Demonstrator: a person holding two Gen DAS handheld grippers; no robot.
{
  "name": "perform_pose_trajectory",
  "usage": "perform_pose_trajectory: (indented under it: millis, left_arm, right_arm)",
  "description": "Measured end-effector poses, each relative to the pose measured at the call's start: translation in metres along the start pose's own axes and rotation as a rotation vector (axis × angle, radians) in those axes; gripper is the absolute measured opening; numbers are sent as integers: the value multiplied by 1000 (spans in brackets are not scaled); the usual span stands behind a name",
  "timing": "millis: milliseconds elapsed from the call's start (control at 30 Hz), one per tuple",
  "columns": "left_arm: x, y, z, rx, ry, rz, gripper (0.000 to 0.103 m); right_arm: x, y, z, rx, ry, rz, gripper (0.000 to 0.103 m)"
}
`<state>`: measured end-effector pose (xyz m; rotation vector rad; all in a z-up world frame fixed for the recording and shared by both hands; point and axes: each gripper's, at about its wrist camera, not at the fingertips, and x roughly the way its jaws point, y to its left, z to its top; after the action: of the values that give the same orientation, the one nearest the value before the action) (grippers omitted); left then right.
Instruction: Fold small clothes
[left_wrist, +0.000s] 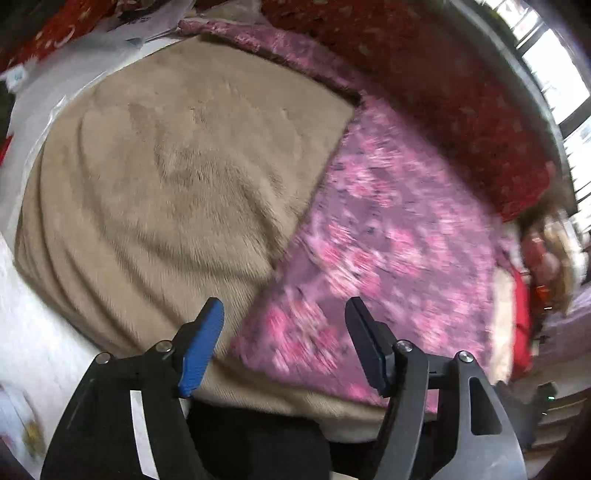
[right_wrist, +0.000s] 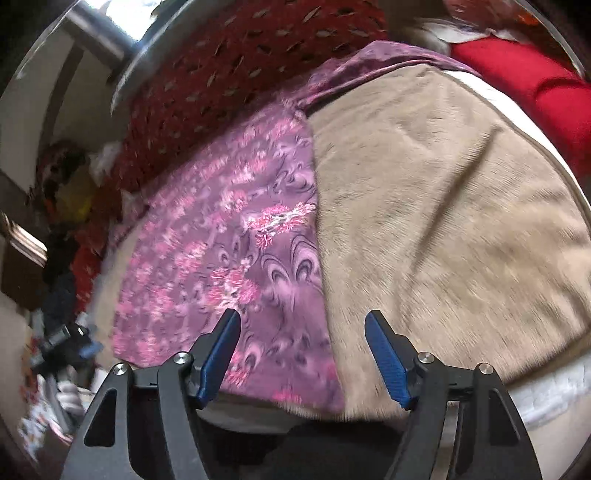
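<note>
A purple cloth with pink flowers (left_wrist: 388, 240) lies flat on a beige furry blanket (left_wrist: 166, 166). It also shows in the right wrist view (right_wrist: 229, 251), left of the beige blanket (right_wrist: 443, 221). My left gripper (left_wrist: 284, 314) is open and empty, above the near edge where cloth and blanket meet. My right gripper (right_wrist: 303, 325) is open and empty, above the near part of the purple cloth. Both views are blurred by motion.
A dark red patterned blanket (left_wrist: 461, 92) lies beyond the purple cloth, also in the right wrist view (right_wrist: 229, 66). A red garment (right_wrist: 535, 85) lies at the far right. White bedding (left_wrist: 33, 332) borders the beige blanket. Mixed clothes (right_wrist: 66, 192) pile at the left.
</note>
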<state>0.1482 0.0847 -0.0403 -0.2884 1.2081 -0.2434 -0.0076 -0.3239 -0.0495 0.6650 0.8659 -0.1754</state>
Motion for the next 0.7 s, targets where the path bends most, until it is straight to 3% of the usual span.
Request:
perform_pose_trajectory:
  millis: [67,100,133,167,200,300,400,500,700]
  left_arm:
    - [24,-3,5,5,79,8,67]
    - [34,-4,2,-5,129,-10,63]
    - [41,-7,-3,2,172,-39,52]
    - [44,-11,-8,37,184,-30,15]
    - [44,-19,-14,100,171,19,7]
    - [25,-27,-24,151,103,27,5]
    - [-1,-20,-27,95,71,-28,4]
    - [-19,-17,-32,59,71,-82,3]
    - [-35,-20,-55,93,105,-73,3]
  right_arm:
    - [21,5,-1,-36,57,-17,71]
    - [29,9,-3,-56,82,-27,63]
    - [35,13,-6,-87,93,-45,54]
    - [35,20,-9,-134,96,-39,20]
    - [36,24,-11,-159,109,-17,4]
    - [19,35,-14,-213,65,44,4]
    - [-10,40,-12,-208,6,121,3]
    - [-41,42,-10,-201,-51,181,3]
    - [-80,38,-17,-195,-82,250,3]
